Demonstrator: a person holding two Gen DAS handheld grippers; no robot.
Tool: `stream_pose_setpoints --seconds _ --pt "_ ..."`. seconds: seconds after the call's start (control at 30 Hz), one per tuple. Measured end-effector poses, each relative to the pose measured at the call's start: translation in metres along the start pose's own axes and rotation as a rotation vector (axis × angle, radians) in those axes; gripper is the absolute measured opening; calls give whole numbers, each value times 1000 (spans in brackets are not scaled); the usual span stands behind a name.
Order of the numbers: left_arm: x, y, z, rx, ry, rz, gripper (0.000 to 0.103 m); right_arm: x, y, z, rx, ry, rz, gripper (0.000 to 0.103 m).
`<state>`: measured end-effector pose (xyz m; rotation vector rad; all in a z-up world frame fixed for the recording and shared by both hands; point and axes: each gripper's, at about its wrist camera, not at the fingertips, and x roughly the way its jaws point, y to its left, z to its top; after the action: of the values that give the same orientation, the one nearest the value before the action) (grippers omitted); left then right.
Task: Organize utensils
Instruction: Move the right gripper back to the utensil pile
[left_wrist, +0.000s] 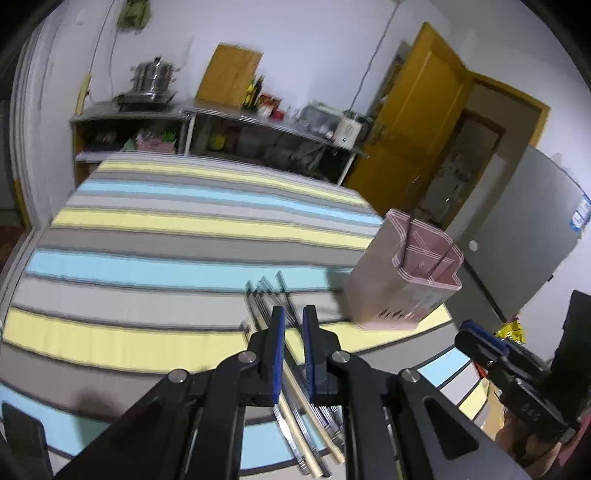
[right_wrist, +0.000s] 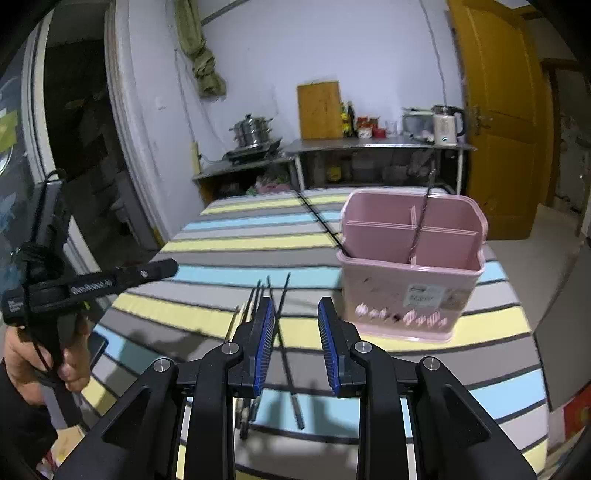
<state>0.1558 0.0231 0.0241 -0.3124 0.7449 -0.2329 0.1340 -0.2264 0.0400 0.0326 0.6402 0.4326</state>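
Several metal and wooden chopsticks (left_wrist: 275, 306) lie bundled on the striped tablecloth (left_wrist: 147, 236); they also show in the right wrist view (right_wrist: 280, 325). A pink divided utensil holder (left_wrist: 402, 273) stands to their right, also in the right wrist view (right_wrist: 410, 266), with one thin metal utensil (right_wrist: 421, 221) leaning inside. My left gripper (left_wrist: 293, 314) hovers over the chopsticks, its jaws a narrow gap apart, with nothing held. My right gripper (right_wrist: 295, 314) is open and empty above the chopsticks, left of the holder.
The other hand-held gripper (right_wrist: 92, 284) shows at the left of the right wrist view. Steel shelves (right_wrist: 369, 147) with pots, a kettle and a cutting board stand against the far wall. A yellow door (right_wrist: 498, 110) and a grey fridge (left_wrist: 524, 236) lie to the right.
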Motion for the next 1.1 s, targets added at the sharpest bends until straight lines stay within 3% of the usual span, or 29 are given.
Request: stream_pose_setpoints --seconds 0.57,0.8,1.1 --pt "73 28 -45 -103 165 60 16 56 2 -26 -25 136 31 26" --pt "88 28 -46 -103 196 104 16 72 2 -26 -25 159 37 26" --pt "93 21 -44 -68 182 137 21 76 1 -27 -19 166 38 26"
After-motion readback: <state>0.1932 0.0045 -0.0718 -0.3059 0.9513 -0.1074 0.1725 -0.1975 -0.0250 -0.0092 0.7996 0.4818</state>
